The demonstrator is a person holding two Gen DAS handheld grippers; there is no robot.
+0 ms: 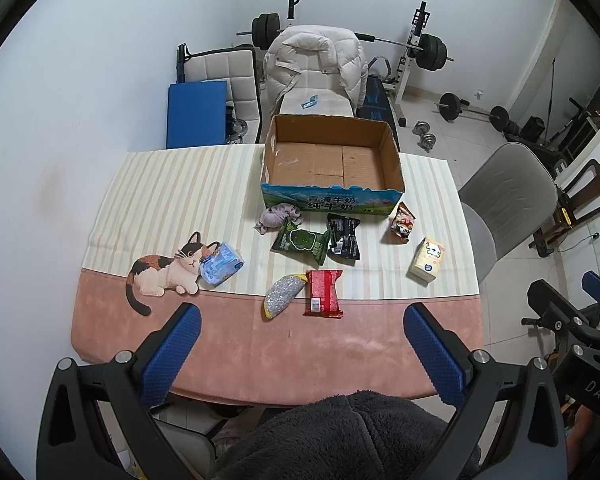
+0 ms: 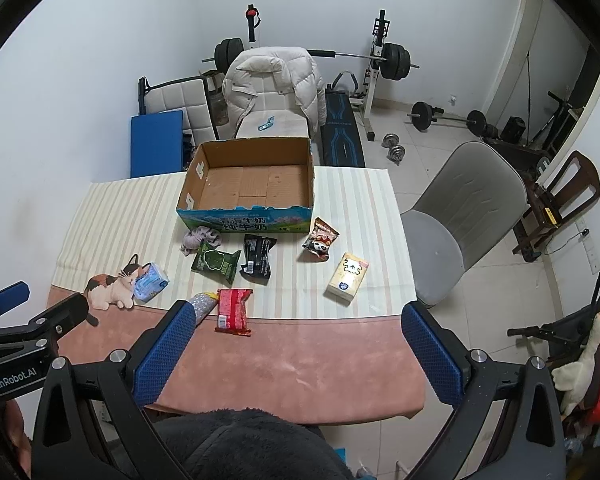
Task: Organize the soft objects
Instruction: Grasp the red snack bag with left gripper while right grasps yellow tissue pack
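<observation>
An empty cardboard box (image 1: 328,160) (image 2: 248,184) stands at the table's far middle. In front of it lie a grey cloth (image 1: 278,216), a green packet (image 1: 300,242) (image 2: 215,264), a black packet (image 1: 344,236) (image 2: 258,260), a snack bag (image 1: 402,224) (image 2: 320,240), a yellow tissue pack (image 1: 426,260) (image 2: 346,278), a red packet (image 1: 323,293) (image 2: 234,311), a silver scrubber (image 1: 282,294) and a blue tissue pack (image 1: 220,264) (image 2: 151,281). My left gripper (image 1: 302,346) and right gripper (image 2: 298,346) are both open and empty, held above the table's near edge.
The table wears a striped and pink cloth (image 1: 340,340) with a printed cat (image 1: 164,272). A chair with a white jacket (image 1: 316,64) stands behind the box, a grey chair (image 1: 504,200) at the right. Weights and a barbell rack (image 1: 416,48) stand beyond.
</observation>
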